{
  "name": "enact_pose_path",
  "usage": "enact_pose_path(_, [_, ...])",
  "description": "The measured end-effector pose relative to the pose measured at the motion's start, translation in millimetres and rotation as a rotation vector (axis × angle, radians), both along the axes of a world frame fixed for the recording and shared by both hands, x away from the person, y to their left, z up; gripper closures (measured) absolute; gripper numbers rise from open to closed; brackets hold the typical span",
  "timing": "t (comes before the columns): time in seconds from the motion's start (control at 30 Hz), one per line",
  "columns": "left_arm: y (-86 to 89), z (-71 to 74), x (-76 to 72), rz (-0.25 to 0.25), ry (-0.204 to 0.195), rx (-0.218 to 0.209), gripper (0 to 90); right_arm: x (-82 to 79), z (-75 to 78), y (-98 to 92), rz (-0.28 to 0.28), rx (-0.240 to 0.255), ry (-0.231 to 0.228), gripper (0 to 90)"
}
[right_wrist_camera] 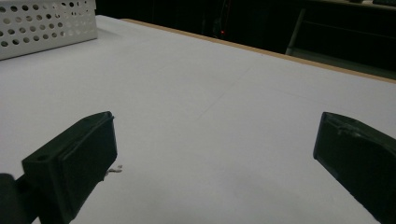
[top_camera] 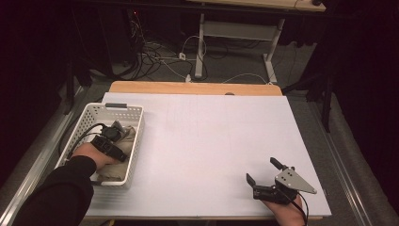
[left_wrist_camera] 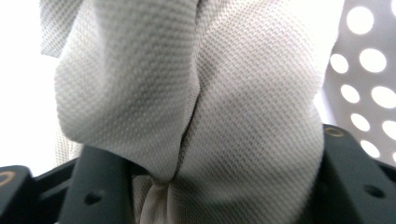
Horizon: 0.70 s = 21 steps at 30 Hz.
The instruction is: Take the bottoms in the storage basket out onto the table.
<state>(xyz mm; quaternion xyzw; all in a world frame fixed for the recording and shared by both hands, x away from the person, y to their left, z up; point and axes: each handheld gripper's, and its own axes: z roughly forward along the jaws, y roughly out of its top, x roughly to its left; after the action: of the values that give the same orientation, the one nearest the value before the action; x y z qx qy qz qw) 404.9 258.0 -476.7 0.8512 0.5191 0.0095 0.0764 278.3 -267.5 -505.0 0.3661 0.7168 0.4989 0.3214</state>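
A white perforated basket stands at the table's left edge with a beige cloth lying in it. My left gripper reaches down into the basket onto the cloth. In the left gripper view the cloth is bunched into a fold between the two black jaws of my left gripper, which press on it from both sides. My right gripper rests near the table's front right, open, with nothing between its fingers. In the right gripper view the right gripper faces bare white table.
The white table top stretches between the basket and my right gripper. The basket's wall stands at the far left in the right gripper view. Desk legs and loose cables lie on the floor beyond the table's far edge.
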Motion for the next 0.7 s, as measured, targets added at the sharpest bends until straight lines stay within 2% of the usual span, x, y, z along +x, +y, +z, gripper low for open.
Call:
enact_pose_path(0.1, [1.6, -0.2, -1.2, -0.004, -0.021, -0.018, 48.2, -0.4, 0.2, 0.5, 0.002, -0.002, -0.002, 0.4])
enact_pose_path(0.2, [0.9, -0.4, -2.0, -0.010, -0.032, -0.018, 48.4, -0.4, 0.3, 1.0, 0.006, -0.001, -0.003, 0.4])
enact_pose_path(0.33, [1.8, 0.6, -2.2, -0.006, -0.031, -0.023, 50.5, -0.2, 0.2, 1.4, 0.007, -0.001, -0.003, 0.4])
enact_pose_path(0.43, [2.8, 2.1, -2.5, 0.022, -0.026, -0.035, 52.3, -0.3, 0.0, 1.8, 0.010, 0.002, 0.000, 0.4])
enact_pose_path(0.5, [2.4, 4.3, -2.3, 0.030, -0.016, -0.034, 53.3, -0.3, -0.1, 1.9, 0.010, 0.002, 0.001, 0.4])
enact_pose_path(0.53, [1.7, 7.0, -0.6, 0.058, 0.023, -0.047, 53.5, -0.4, 0.0, 2.3, 0.012, 0.000, 0.001, 0.4])
enact_pose_path(0.57, [1.7, 7.0, -0.6, 0.058, 0.023, -0.047, 53.7, -0.5, 0.0, 2.6, 0.012, 0.001, 0.001, 0.4])
enact_pose_path(0.7, [-0.6, 13.1, 0.2, 0.069, 0.074, -0.046, 54.1, -0.8, -0.2, 3.3, 0.016, -0.002, 0.005, 0.4])
